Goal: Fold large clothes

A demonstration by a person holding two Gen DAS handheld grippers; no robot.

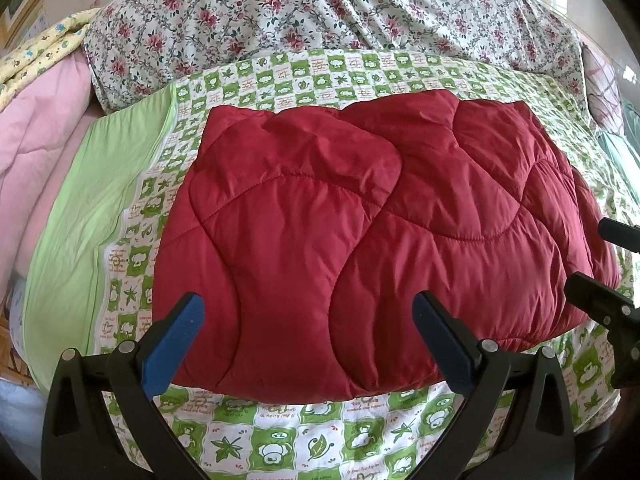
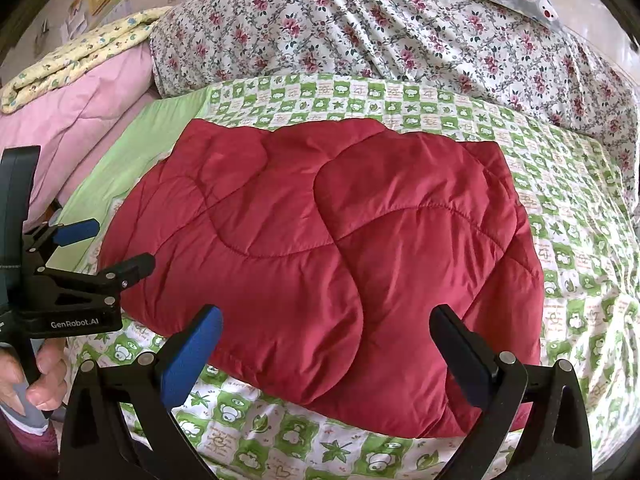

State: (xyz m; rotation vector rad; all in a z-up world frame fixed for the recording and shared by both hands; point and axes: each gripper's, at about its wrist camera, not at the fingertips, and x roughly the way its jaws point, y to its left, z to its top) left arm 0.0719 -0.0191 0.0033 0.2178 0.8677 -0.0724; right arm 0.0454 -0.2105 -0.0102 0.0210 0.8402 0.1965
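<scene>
- The red puffy coat (image 1: 360, 216) lies in the middle of the bed, on the green and white sheet (image 1: 304, 440). It looks folded into a fat, soft block.
- The left gripper (image 1: 308, 340) hangs over the near edge of the coat, at 6 o'clock in its own view. Its two fingers are spread wide and hold nothing.
- The right gripper (image 2: 326, 348) hangs over the near edge too, toward the coat's right side. Its fingers are also spread wide and empty.
- In the right view the left gripper shows at 9 o'clock, with the person's hand (image 2: 36, 376) around its handle.
- I think the step now is to check the fold, or to make one more fold.
- To do it well, each gripper should take the near edge, one at each near corner, and pinch all the layers at once.
- Then both should lift together and lay the near edge toward 12 o'clock, so the edges line up.
- The coat is puffy and may spring back. A soft press on top after the fold would help it stay flat.
- The cloth is slick, so a shallow pinch may slip off.
- I see no box, bag or basket here, so nothing is inside one.
- A flowered blanket (image 1: 320, 12) sits at 12 o'clock, well apart from the coat. A pink blanket (image 1: 44, 140) sits at 9 o'clock.
</scene>
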